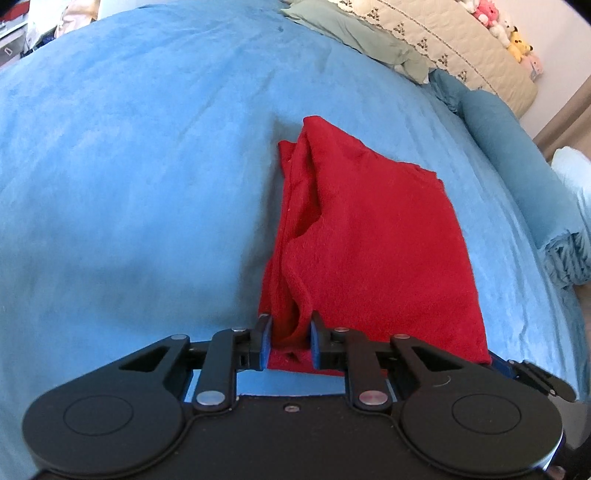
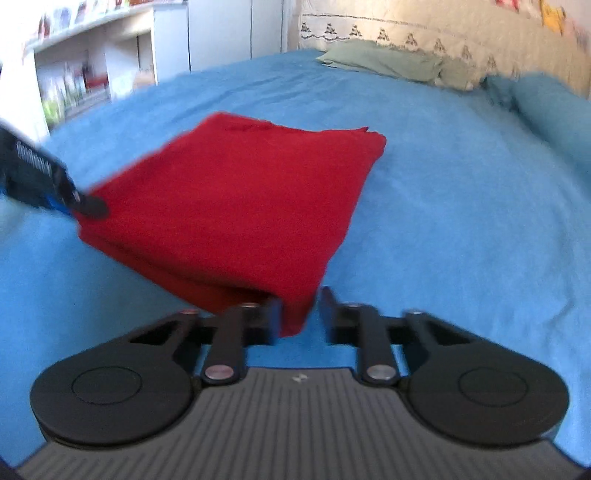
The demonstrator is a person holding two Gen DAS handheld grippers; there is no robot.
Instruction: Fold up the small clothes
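Left wrist view: the left gripper [image 1: 290,334] has its black jaws with blue pads clenched on a bunched near edge of the folded red fleece garment [image 1: 369,240], which lies on the blue plush bedspread [image 1: 129,166]. At the garment's lower right corner, part of the right gripper [image 1: 532,376] pokes out. A sage green pillow [image 1: 354,37] and a cream embroidered quilt [image 1: 443,40] lie at the bed's far end, soft toys [image 1: 506,33] beyond them.

Right wrist view, blurred: the right gripper [image 2: 299,314] has its jaws parted, a corner of the garment [image 2: 240,199] hanging between them, touching the left finger. The left gripper [image 2: 79,203] pinches the far left corner. White shelving [image 2: 74,74] holds indistinct items.
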